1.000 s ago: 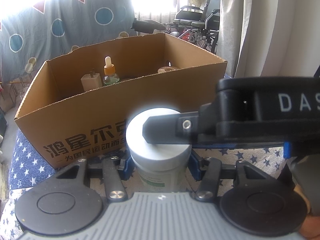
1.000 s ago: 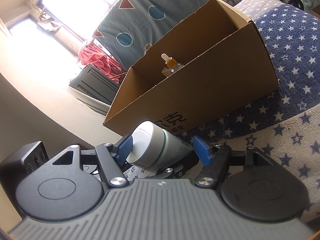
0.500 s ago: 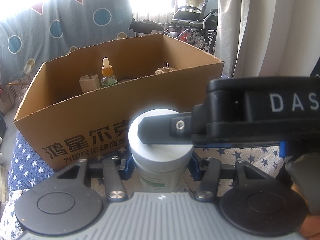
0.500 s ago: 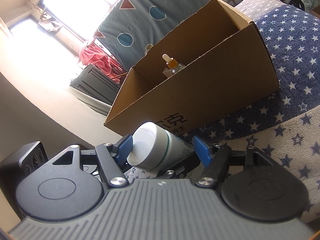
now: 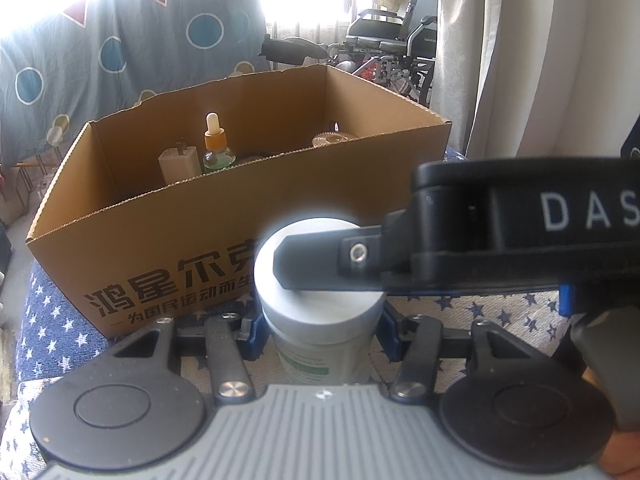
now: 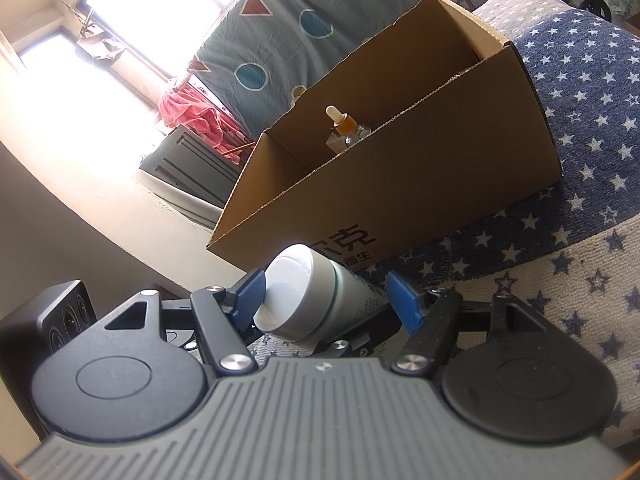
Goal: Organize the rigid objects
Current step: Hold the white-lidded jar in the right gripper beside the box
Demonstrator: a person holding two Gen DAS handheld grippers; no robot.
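Two grippers at one white-capped bottle (image 5: 320, 314), low centre of both views, just in front of the cardboard box (image 5: 192, 240) on a star-print cloth (image 6: 580, 120). Held upright in the left gripper (image 5: 318, 334), blue pads clamped on the body just under the cap. Straddled end to end by the right gripper (image 6: 328, 300), rolled on its side: one finger flat on the cap top, the other toward the base and partly hidden, so cannot tell whether squeezing or merely bracketing. Long axis vertical, in line with the right's jaws, across the left's. Firmer hold: left. Box up and beyond the bottle, open-topped, near wall in between. Inside, toward the left: white charger plug (image 5: 178, 164) and orange-collared dropper bottle (image 5: 216, 152), upright, side by side; toward the right, a round ribbed disc (image 5: 334, 139), mostly hidden. Likely need: up over the near wall, then forward and down.
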